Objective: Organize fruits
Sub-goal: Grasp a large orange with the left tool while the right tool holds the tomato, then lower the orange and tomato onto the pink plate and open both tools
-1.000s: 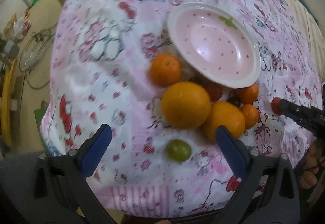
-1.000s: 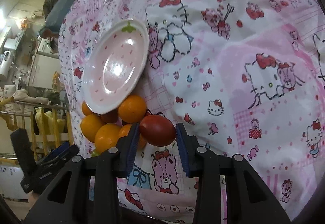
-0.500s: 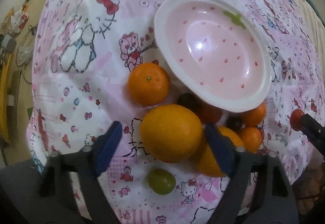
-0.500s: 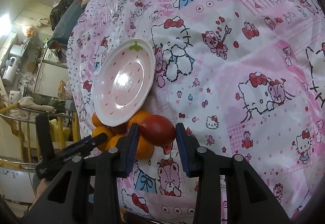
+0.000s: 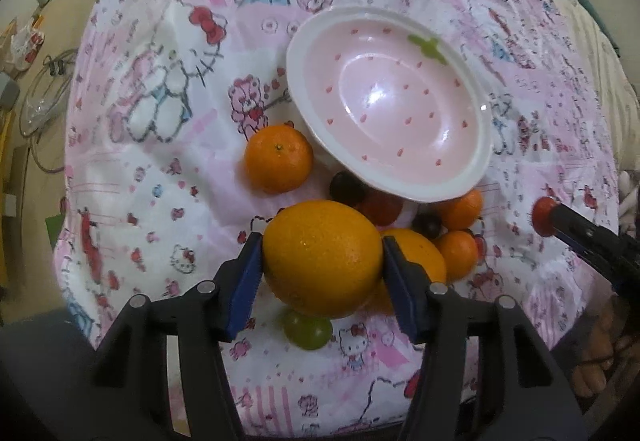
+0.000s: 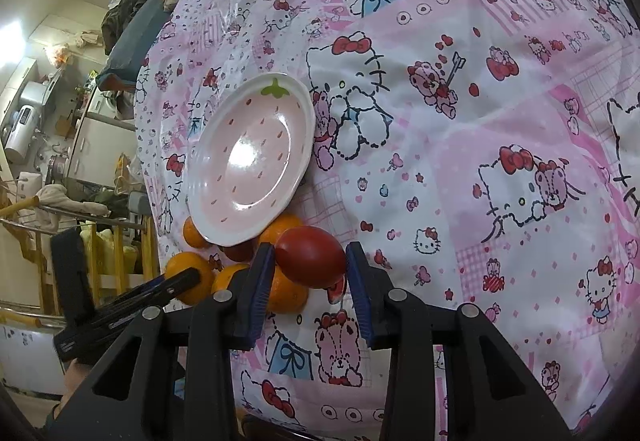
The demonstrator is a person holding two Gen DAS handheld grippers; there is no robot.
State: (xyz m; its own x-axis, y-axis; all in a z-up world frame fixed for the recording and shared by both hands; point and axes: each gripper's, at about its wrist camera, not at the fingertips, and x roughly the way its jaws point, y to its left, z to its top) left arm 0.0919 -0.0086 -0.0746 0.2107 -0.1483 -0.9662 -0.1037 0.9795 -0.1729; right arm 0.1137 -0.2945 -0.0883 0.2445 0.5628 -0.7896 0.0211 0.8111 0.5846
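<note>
You are working over a pink-and-white cartoon-print tablecloth (image 6: 460, 145) that is covering the whole surface. Bright light is glaring from the upper left wall (image 6: 16, 37) in the right wrist view. A pile of clothes (image 6: 136, 9) is lying past the far edge, and yellow wooden rails (image 6: 116, 253) are standing at the left. A pale floor (image 5: 36, 145) is showing beside you.

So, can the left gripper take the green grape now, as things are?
Probably not. The left gripper is shut on the big orange, and the green grape lies under that orange, between the fingers. It would have to put the orange down first.
</note>
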